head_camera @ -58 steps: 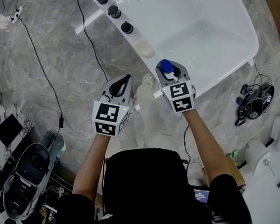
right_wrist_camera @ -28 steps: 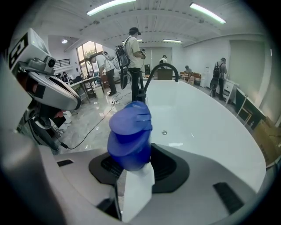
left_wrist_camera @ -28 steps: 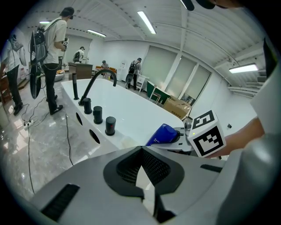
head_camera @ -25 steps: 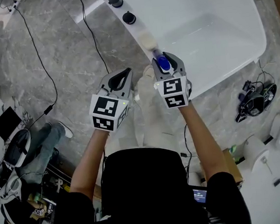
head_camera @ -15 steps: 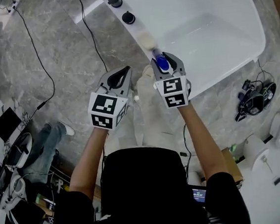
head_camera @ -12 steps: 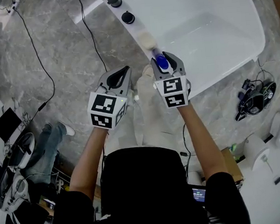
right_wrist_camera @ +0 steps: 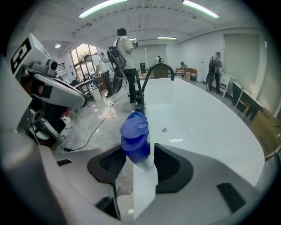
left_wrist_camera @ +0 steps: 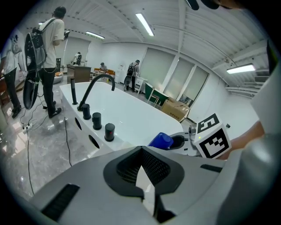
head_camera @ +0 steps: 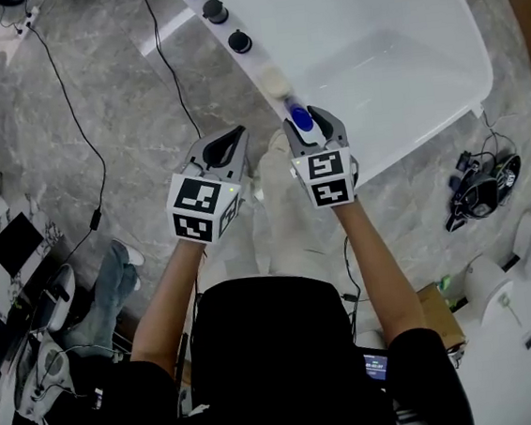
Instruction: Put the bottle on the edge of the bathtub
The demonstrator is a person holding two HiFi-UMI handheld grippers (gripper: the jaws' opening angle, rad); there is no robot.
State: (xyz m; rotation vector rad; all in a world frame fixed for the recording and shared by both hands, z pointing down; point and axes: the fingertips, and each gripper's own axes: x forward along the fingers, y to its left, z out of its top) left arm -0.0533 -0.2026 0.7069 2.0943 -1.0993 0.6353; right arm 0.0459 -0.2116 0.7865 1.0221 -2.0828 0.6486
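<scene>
Right gripper point(head_camera: 313, 126) has brought bottle point(right_wrist_camera: 135, 140) to bathtub rim point(head_camera: 255, 63), jaws opening around it; left gripper point(head_camera: 236, 137) pinched together.

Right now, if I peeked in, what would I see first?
First, the big white bathtub filling the top of the head view, with black knobs along its near rim. Then the bottle with the bright blue cap, at that rim, between the jaws of the right gripper, which are opening. The left gripper hangs beside it over the grey floor, shut and empty.
</scene>
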